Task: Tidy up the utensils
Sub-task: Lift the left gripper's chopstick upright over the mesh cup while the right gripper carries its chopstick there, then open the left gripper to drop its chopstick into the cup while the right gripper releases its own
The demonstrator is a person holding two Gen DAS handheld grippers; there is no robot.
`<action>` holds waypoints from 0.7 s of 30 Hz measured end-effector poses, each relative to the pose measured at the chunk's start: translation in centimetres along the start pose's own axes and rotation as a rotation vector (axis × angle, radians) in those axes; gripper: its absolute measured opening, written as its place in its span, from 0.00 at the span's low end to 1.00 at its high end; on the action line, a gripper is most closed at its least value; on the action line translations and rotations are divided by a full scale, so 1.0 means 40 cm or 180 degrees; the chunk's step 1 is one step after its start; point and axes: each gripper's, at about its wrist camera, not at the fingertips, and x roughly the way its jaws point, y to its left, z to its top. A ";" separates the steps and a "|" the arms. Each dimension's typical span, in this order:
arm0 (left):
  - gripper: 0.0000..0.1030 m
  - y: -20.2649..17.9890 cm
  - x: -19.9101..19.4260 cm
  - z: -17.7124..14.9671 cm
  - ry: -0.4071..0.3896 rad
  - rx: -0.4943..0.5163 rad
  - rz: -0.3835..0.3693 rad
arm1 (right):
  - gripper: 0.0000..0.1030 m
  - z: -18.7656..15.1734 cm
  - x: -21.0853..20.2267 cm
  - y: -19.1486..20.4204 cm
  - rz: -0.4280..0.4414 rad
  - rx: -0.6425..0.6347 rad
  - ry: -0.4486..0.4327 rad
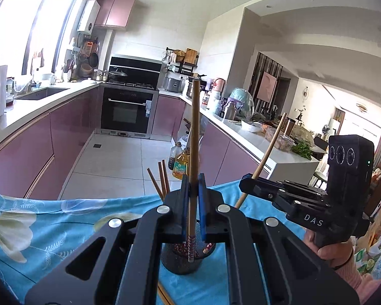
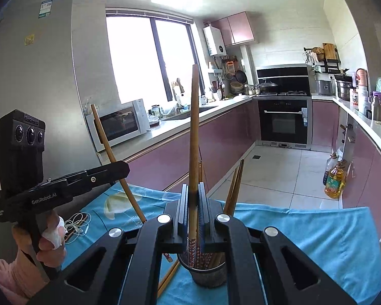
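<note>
Left tool (image 1: 193,190) clamps one chopstick (image 1: 194,137); right tool (image 2: 193,198) clamps another chopstick (image 2: 193,132). Both hang above the holder (image 2: 208,274), loose chopsticks (image 2: 168,279) beside it on the blue-clothed bench (image 2: 317,231).

my left camera looks along my left tongs (image 1: 193,198), close above the table (image 1: 37,218), toward the oven (image 1: 128,110). my right camera looks along my right tongs (image 2: 193,203), facing the window (image 2: 144,58). both share the chopstick cup (image 2: 208,272) and far table edge.

Right gripper (image 2: 193,204) clamps an upright chopstick (image 2: 194,127) above the holder (image 2: 203,277)
</note>
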 end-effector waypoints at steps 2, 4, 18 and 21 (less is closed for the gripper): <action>0.07 -0.002 0.019 0.002 0.0038 -0.0011 0.0004 | 0.06 0.000 0.013 -0.007 -0.0018 0.0015 0.0022; 0.07 -0.003 0.039 0.003 0.0064 -0.0006 0.0038 | 0.06 -0.003 0.027 -0.012 -0.0042 0.0017 0.0051; 0.07 -0.022 0.144 -0.062 0.0613 0.0301 0.0051 | 0.06 -0.050 0.120 -0.021 -0.0081 -0.0020 0.0541; 0.07 -0.029 0.168 -0.085 0.0761 0.0338 0.0072 | 0.07 -0.064 0.146 -0.024 -0.0105 -0.0014 0.0691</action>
